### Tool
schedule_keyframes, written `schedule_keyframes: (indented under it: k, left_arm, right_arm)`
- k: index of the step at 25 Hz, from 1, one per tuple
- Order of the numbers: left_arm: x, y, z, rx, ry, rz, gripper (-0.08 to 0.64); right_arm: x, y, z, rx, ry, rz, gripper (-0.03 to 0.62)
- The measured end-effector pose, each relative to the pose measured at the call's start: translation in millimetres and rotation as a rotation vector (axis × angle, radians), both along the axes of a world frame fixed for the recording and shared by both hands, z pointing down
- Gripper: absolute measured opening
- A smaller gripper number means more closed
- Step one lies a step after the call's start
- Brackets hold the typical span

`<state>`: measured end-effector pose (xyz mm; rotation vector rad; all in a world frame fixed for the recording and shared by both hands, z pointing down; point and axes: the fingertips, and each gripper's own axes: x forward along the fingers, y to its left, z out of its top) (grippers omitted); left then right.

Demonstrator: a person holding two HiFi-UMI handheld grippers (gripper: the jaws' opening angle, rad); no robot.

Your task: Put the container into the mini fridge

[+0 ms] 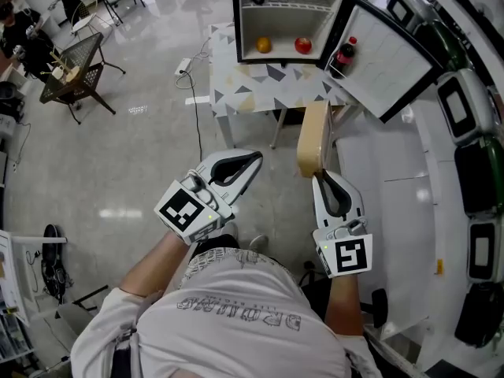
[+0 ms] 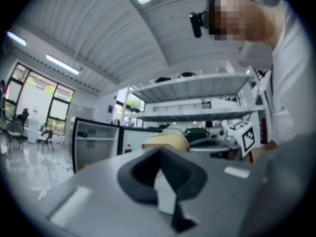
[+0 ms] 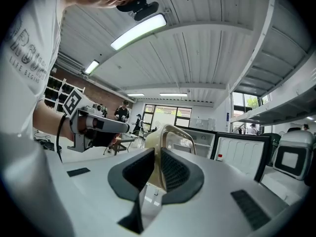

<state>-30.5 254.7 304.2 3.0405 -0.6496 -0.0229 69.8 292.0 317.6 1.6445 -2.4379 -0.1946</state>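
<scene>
Head view: mini fridge (image 1: 291, 22) with its door (image 1: 390, 61) swung open, an orange fruit (image 1: 263, 45) and a red fruit (image 1: 303, 45) inside; beige container (image 1: 313, 140) held on edge in front of the fridge, well short of it, by the right gripper (image 1: 321, 176), the left gripper (image 1: 253, 159) farther from the fridge. Left gripper view: jaws closed together on nothing, container (image 2: 165, 141) between gripper and fridge. Right gripper view: jaws clamped on the container (image 3: 165, 137) rim, fridge beyond.
</scene>
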Motion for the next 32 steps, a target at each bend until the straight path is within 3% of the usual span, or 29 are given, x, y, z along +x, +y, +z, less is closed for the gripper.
schedule_keyframes:
  k: [18,32]
  left_arm:
    - [19,-9,6,0.009,-0.007,-0.019,0.008]
    - [29,-105,26,-0.021,0.015,-0.014,0.008]
  right_arm:
    - [22,-9,5,0.004,-0.014,-0.022,0.037]
    - [32,-100,15,-0.012,0.011,-0.011,0.038]
